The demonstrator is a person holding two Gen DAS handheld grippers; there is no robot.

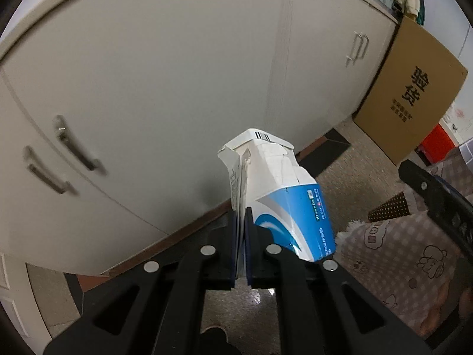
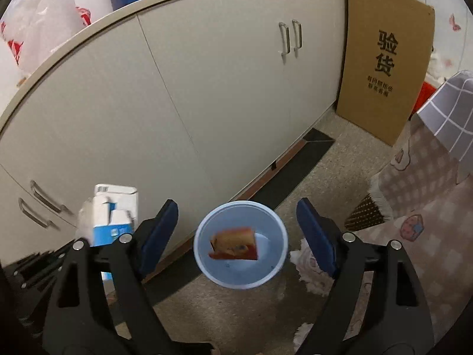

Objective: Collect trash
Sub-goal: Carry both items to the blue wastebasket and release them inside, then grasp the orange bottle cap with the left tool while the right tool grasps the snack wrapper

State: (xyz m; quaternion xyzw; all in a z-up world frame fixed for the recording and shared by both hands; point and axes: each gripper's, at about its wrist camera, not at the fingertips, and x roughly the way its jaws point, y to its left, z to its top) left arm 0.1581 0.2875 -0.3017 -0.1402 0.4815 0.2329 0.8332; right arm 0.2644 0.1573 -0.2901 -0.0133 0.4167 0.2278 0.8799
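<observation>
Beige cabinet doors (image 2: pixel 207 103) are backing a speckled floor (image 2: pixel 236 319). Left gripper (image 1: pixel 241 224) fingers are clamping a crushed blue-and-white carton (image 1: pixel 283 195). Right gripper (image 2: pixel 236 236) fingers are standing wide apart above a pale blue bin (image 2: pixel 241 278) containing an orange wrapper (image 2: pixel 233 242).

Cabinet: we see a long beige cabinet with flat doors (image 2: pixel 224 94) filling the upper middle of both views.
Handles: we count paired metal bar handles (image 2: pixel 291 37) at upper right in the right wrist view, and another pair (image 1: pixel 63 155) at left in the left wrist view.
Cardboard: we find a flat brown cardboard sheet printed with black characters (image 2: pixel 384 68) leaning at upper right.
Floor: we see speckled grey flooring (image 2: pixel 236 313) along the bottom.
Cloth: we note a pink checked fabric with cartoon prints (image 1: pixel 393 254) at lower right.
Countertop: we spot a white plastic bag with red print (image 2: pixel 38 23) at upper left.
</observation>
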